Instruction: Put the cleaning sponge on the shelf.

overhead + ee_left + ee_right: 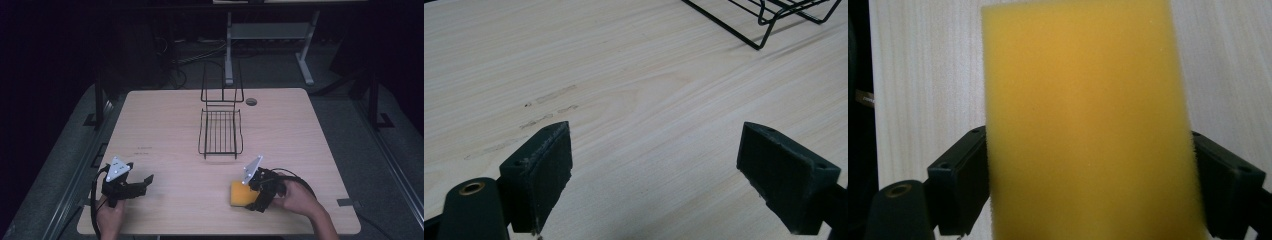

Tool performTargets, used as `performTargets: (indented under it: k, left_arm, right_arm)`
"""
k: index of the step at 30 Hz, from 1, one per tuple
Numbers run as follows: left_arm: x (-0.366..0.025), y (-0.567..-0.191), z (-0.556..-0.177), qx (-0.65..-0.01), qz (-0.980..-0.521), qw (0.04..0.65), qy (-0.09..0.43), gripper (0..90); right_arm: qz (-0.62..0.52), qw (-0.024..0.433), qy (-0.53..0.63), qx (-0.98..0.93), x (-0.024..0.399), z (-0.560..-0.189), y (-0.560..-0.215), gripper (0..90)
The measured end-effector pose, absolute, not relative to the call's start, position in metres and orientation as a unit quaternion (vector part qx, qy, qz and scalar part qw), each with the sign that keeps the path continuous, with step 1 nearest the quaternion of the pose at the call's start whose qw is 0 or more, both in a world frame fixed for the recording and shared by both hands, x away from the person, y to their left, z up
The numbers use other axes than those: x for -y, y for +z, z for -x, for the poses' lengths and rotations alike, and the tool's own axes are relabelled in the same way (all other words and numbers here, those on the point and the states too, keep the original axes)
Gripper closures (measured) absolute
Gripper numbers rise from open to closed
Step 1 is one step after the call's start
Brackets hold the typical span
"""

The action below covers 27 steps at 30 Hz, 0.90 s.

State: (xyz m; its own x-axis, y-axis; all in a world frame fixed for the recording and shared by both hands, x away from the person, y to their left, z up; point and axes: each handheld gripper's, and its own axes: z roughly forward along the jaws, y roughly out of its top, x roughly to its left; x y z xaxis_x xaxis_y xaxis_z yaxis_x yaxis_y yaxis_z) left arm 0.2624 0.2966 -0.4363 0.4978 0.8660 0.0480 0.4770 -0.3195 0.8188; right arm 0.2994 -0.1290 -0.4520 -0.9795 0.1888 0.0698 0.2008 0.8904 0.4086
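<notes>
A yellow sponge (1088,125) was clamped between the right gripper (256,192) jaws
The left gripper (142,184) was held apart, nothing between, over the table (165,115)

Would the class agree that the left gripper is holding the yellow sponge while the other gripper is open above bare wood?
Not quite: the sides are swapped. The right gripper holds the yellow sponge between its fingers, as the right gripper view shows. The left gripper is the open one above bare table.
</notes>
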Motion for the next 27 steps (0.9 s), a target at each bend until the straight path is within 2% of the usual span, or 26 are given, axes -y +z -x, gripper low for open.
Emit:
performTargets:
  k: [9,27]
  left_arm:
    - [-0.297,-0.436,-0.262,-0.435,-0.772,0.390,0.251,14.0]
    - [-0.297,-0.436,-0.262,-0.434,-0.772,0.391,0.250,14.1]
  right_arm:
    - [0.094,0.008,-0.212,0.973,0.130,-0.299,-0.451,19.7]
    - [0.079,0.002,-0.227,0.971,0.121,-0.309,-0.431,20.0]
